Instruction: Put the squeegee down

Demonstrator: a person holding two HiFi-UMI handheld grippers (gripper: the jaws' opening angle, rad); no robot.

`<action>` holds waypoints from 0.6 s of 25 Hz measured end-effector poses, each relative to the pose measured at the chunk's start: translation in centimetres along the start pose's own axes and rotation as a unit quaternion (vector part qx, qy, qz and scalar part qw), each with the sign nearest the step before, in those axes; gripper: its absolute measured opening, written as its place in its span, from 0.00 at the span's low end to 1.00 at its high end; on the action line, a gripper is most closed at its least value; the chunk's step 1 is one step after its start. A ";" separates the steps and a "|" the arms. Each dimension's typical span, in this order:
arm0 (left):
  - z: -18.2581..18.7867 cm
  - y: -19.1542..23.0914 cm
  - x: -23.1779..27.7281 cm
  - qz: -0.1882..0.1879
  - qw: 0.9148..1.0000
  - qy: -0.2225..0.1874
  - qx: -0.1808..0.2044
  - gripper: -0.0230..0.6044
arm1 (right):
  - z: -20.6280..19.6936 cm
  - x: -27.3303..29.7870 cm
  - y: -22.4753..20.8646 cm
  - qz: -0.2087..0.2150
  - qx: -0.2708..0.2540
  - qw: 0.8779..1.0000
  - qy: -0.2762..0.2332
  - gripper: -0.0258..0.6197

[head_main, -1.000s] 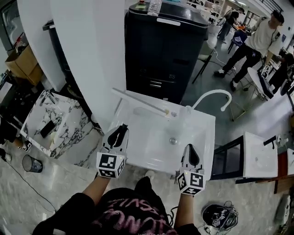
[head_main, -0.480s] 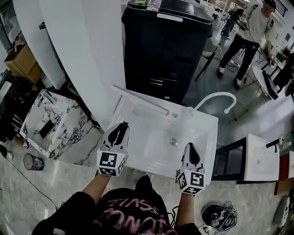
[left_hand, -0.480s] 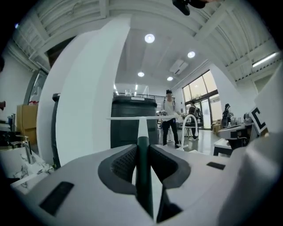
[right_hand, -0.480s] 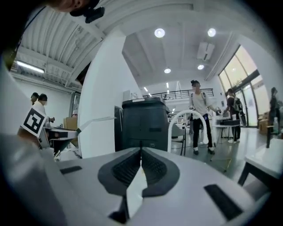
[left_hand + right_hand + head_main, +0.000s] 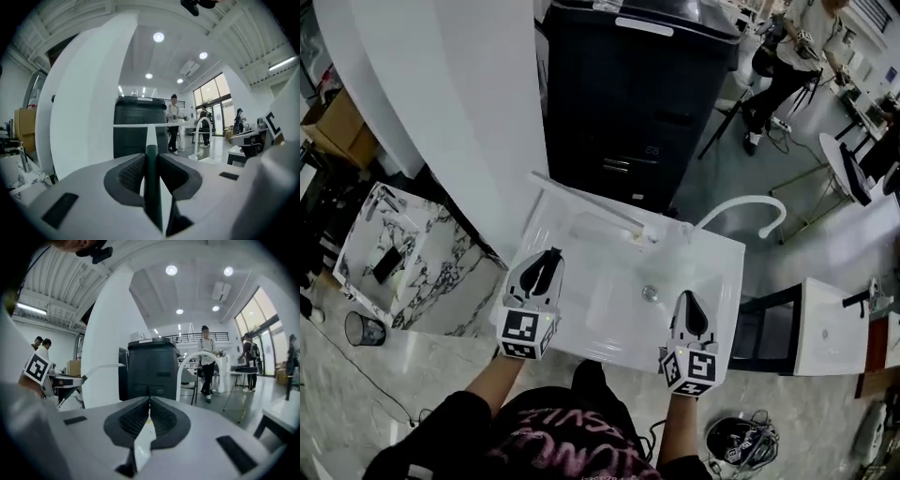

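Observation:
The squeegee has a dark green handle [image 5: 151,180] and a white shaft that runs up to a long white blade [image 5: 150,125]. My left gripper [image 5: 150,151] is shut on the handle. In the head view the blade [image 5: 586,203] lies across the back left of the white sink [image 5: 724,281], ahead of my left gripper [image 5: 550,254], which hangs over the sink's left edge. My right gripper [image 5: 686,299] hovers over the sink's front right part. Its jaws are shut with nothing between them [image 5: 149,400]. Whether the blade touches the sink I cannot tell.
A white arched faucet [image 5: 741,203] rises at the sink's back right. A tall black cabinet [image 5: 637,94] stands behind the sink and a white pillar [image 5: 450,103] to its left. A marble basin [image 5: 394,258] sits left, another white basin [image 5: 827,326] right. People are far back right.
Both grippers have kept their places over the sink and the left still holds the squeegee. The head view has shifted a little, and the person at back right has slid toward the frame's edge.

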State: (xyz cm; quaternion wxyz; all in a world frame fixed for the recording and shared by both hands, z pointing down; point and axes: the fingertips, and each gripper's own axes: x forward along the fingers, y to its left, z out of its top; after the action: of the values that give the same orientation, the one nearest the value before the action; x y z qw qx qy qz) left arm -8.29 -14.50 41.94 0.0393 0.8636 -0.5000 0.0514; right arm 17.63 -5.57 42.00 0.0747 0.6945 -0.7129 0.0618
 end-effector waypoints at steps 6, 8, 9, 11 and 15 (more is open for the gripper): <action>-0.1 -0.1 2.2 0.000 1.000 0.010 0.002 0.19 | -0.3 1.7 -1.0 0.006 0.004 1.000 0.011 0.07; 0.0 -0.2 3.0 0.002 1.000 0.014 0.003 0.19 | -0.3 2.4 -1.4 0.009 0.005 1.000 0.015 0.07; 0.0 -0.2 3.4 0.002 1.000 0.016 0.002 0.19 | -0.3 2.7 -1.7 0.011 0.006 1.000 0.015 0.07; 0.1 -0.4 4.2 0.003 1.000 0.018 0.003 0.19 | -0.3 3.6 -2.1 0.016 0.007 1.000 0.016 0.07; 0.3 -0.9 5.6 0.008 1.000 0.021 0.005 0.19 | -0.1 5.1 -2.9 0.028 0.009 0.999 0.016 0.07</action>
State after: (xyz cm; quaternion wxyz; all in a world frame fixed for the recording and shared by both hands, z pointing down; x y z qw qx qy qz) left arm -4.74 -18.93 42.35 0.0446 0.8583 -0.5061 0.0720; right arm 20.43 -10.65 43.02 0.0776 0.6737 -0.7304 0.0813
